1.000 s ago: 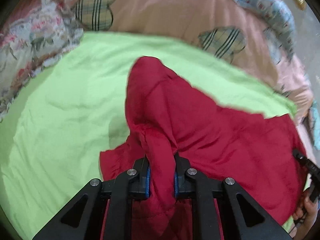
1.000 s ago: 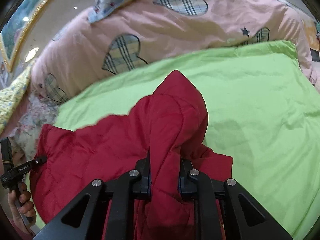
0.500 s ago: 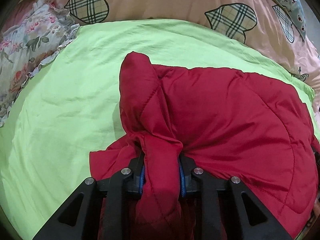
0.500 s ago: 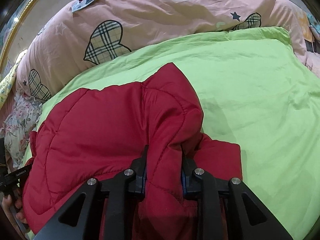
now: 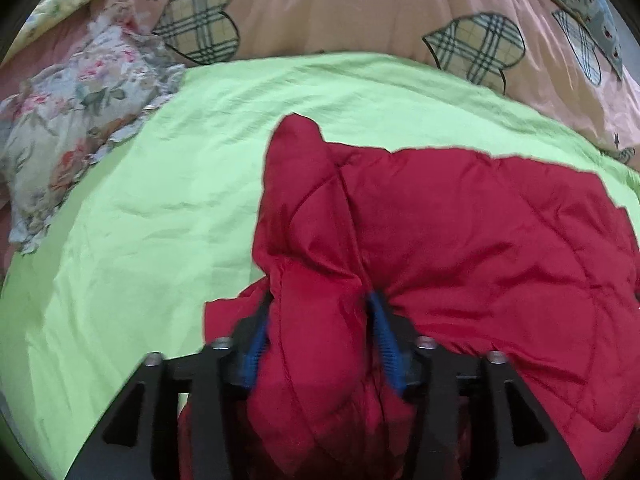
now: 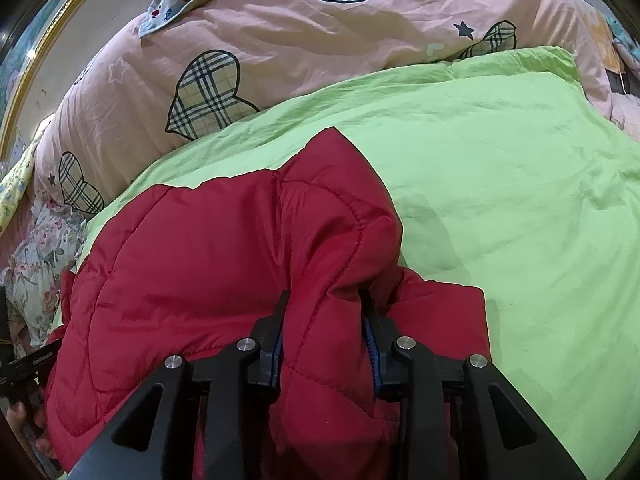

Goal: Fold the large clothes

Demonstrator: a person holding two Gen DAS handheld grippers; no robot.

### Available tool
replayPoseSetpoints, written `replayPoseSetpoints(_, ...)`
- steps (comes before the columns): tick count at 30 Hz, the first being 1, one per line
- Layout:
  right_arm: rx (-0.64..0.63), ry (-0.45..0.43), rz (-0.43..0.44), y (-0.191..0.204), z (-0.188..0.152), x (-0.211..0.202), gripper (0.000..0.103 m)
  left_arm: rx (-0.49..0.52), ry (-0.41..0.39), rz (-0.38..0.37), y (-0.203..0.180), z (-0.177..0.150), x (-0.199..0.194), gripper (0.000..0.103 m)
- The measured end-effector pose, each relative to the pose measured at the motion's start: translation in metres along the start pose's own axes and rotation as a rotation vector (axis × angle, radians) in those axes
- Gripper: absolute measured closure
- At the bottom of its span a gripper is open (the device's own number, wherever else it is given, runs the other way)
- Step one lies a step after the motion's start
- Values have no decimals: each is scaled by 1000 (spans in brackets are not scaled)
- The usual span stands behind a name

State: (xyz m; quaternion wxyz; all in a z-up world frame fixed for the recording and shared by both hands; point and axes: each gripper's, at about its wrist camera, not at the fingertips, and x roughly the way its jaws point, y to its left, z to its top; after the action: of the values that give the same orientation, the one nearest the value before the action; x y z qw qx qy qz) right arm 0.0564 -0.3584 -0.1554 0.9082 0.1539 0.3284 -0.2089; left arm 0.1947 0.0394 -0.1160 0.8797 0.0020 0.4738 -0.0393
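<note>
Lying across the green sheet [image 5: 168,200] on the bed, the red jacket [image 5: 480,240] bunches up between both tools. The left hand-held gripper [image 5: 320,316] has just been opening, its blue pads easing off the fold; the right hand-held gripper [image 6: 325,316] has been opening too, fabric still filling its gap.

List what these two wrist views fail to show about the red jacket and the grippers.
- Left wrist view: the near end of the red jacket is cut off by the bottom edge and hidden behind the left gripper; the view is blurred.
- Right wrist view: padding bulging between the right gripper's fingers hides whether the pads press it.
- Neither view shows sleeves, zip or collar.
</note>
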Motion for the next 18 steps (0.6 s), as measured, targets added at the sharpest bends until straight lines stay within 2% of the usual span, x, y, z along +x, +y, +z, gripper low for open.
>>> replayPoseSetpoints(1,2,-1,-1,-1,0,0,72,-19,-12,-9,1,-1,-8,38)
replayPoseSetpoints(2,3,-1,-1,-1,0,0,72,-40,-30,-25,3,-3,-19,37)
replayPoseSetpoints(8,4,-5,-13,0,0,-1,71,-98,-140,-68,3,-23,-82,36)
replayPoseSetpoints(12,4,-9,-20,0,-1,-2,70,-62,-191,-123,-12,-47,-120,36)
replayPoseSetpoints(16,7,-14,-28,1,-2,-5,69,36,-185,-197,-40,-70,-141,36)
replayPoseSetpoints(18,7,-15,-31,1,-1,-6,68,88,-185,-205,-51,-77,-146,36)
